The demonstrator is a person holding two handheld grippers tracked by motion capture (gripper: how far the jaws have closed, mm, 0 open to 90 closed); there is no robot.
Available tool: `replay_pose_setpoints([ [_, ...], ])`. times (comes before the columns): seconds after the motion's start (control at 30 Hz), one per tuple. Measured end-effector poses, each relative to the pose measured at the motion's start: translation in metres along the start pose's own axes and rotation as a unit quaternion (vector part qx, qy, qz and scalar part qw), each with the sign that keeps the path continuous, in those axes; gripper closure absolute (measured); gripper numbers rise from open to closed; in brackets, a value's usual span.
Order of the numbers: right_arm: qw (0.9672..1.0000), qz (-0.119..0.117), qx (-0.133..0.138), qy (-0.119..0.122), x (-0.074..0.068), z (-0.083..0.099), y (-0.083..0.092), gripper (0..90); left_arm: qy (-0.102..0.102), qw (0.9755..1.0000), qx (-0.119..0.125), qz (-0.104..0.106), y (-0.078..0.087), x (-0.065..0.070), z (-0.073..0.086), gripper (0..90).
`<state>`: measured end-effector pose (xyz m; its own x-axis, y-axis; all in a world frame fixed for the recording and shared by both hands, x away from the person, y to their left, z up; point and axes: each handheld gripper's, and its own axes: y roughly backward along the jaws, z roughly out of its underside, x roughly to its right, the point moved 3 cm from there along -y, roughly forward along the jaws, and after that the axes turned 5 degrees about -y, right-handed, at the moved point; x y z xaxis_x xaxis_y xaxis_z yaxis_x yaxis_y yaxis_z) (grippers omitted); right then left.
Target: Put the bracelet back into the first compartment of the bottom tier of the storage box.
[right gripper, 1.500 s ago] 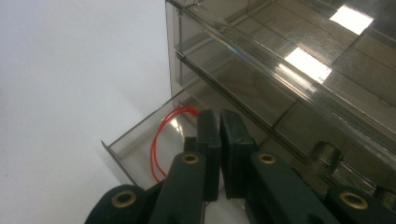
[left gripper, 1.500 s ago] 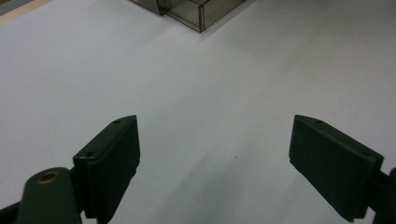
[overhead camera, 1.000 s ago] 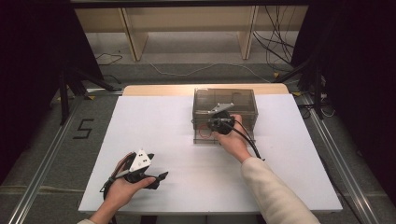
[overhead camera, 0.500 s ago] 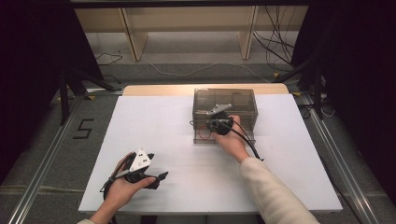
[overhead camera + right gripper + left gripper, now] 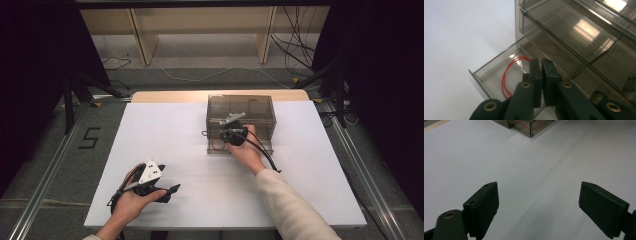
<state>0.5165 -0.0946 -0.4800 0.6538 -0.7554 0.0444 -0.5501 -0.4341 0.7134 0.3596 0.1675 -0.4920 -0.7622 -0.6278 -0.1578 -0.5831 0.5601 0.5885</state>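
Drawer unit (image 5: 241, 122): a smoky, see-through plastic cabinet standing toward the far side of the white table (image 5: 165, 130), right of its centre. High view: your right hand (image 5: 243, 150) holds the right gripper (image 5: 231, 134) at the near front of the unit, where a low drawer (image 5: 220, 145) stands pulled out toward you with a red loop (image 5: 216, 144) lying in it. Your left hand (image 5: 131, 204) rests near the table's near left edge and holds the left gripper (image 5: 167, 192), well apart from the unit.

Left gripper view: the left gripper (image 5: 539, 202) has its two black jaws spread wide over bare white table, with nothing between them. A corner of the drawer (image 5: 530, 126) with the red loop (image 5: 529, 125) shows at the far edge.

Right gripper view: the right gripper (image 5: 541, 71) has its jaws drawn almost together, a narrow gap left between them; you cannot tell whether they pinch anything. They sit over the open drawer (image 5: 496, 72), just beside the red loop (image 5: 507, 75), which lies on the drawer's floor. The closed drawer fronts of the drawer unit (image 5: 574, 32) rise at the right.
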Motion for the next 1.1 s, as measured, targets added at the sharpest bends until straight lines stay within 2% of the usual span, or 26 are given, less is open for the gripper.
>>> replay_pose_setpoints([
  [0.47,0.9997,-0.01,-0.021,-0.004,-0.001,0.005,-0.01,87.4,0.0,1.0,0.0,0.001,0.0,0.0,0.0,16.2],
  [0.73,0.9992,-0.018,-0.031,-0.02,0.001,0.008,-0.014,85.7,-0.001,1.0,0.0,0.001,0.0,0.0,0.0,16.2],
  [0.9,0.9989,-0.02,-0.034,-0.027,0.003,0.009,-0.014,82.8,-0.001,1.0,0.0,0.001,-0.001,0.0,0.0,16.2],
  [1.1,0.9984,-0.026,-0.029,-0.04,0.007,0.009,-0.006,77.4,0.0,1.0,0.0,0.001,0.0,0.0,0.0,16.2],
])
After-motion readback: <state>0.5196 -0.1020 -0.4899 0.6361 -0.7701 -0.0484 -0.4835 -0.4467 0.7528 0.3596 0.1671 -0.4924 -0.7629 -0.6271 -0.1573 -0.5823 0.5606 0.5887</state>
